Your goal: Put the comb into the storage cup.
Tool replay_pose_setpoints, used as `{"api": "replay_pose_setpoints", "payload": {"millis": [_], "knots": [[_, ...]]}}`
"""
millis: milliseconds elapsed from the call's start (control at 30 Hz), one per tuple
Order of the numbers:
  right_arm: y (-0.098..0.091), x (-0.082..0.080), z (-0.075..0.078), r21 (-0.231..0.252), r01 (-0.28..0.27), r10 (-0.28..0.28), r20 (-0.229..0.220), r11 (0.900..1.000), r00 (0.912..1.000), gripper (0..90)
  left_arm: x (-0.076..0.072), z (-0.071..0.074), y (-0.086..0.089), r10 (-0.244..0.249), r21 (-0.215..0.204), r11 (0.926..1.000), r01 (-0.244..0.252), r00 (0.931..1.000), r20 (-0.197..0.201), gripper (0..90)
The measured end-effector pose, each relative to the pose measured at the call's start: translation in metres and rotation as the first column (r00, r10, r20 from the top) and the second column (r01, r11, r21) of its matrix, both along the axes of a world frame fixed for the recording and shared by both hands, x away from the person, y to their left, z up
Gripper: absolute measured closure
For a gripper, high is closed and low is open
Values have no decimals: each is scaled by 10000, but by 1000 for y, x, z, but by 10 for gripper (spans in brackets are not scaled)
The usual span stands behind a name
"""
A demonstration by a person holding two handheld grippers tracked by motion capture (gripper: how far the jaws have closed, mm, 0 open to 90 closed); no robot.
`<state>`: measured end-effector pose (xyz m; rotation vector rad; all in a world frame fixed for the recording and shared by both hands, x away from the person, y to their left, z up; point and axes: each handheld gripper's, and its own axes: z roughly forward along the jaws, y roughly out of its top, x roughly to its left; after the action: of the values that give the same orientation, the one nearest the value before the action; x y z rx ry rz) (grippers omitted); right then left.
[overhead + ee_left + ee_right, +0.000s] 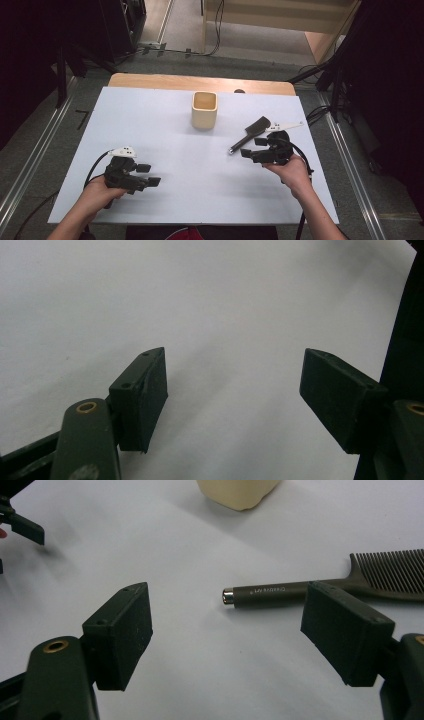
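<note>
Right claw (227, 635) gapes beside comb (320, 585); cup (204, 110) beyond.

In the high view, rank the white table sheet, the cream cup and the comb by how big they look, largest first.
1. White table sheet, by far the largest.
2. Cream cup and comb: too close to rank. The comb is longer but thin; the cup is shorter but bulkier.

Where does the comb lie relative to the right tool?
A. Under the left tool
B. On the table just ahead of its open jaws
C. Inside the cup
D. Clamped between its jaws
B: the comb lies flat on the table, untouched, ahead of the open right tool.
</note>
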<state>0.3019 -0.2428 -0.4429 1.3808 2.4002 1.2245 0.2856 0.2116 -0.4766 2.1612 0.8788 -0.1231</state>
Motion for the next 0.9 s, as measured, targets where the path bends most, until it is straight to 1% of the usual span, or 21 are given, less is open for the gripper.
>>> {"api": "replay_pose_setpoints", "payload": {"millis": [267, 300, 367, 600, 900], "knots": [[4, 10, 4, -87, 101, -101, 41, 9999, 9999, 187, 0, 0, -1, -22, 31, 10000, 22, 10000, 7, 282], [5, 13, 5, -167, 166, -165, 98, 9997, 9998, 187, 0, 0, -1, -28, 87, 10000, 28, 10000, -1, 282], [7, 16, 7, -205, 195, -193, 112, 9996, 9998, 187, 0, 0, -1, -25, 58, 10000, 25, 10000, 12, 282], [14, 26, 11, -247, 343, -343, 4, 9991, 9994, 192, 0, 0, -1, -25, 45, 10000, 25, 10000, 21, 282], [20, 38, 9, -348, 420, -425, -144, 9985, 9990, 201, 0, 0, 0, -31, 53, 10000, 31, 10000, 10, 282]]}}
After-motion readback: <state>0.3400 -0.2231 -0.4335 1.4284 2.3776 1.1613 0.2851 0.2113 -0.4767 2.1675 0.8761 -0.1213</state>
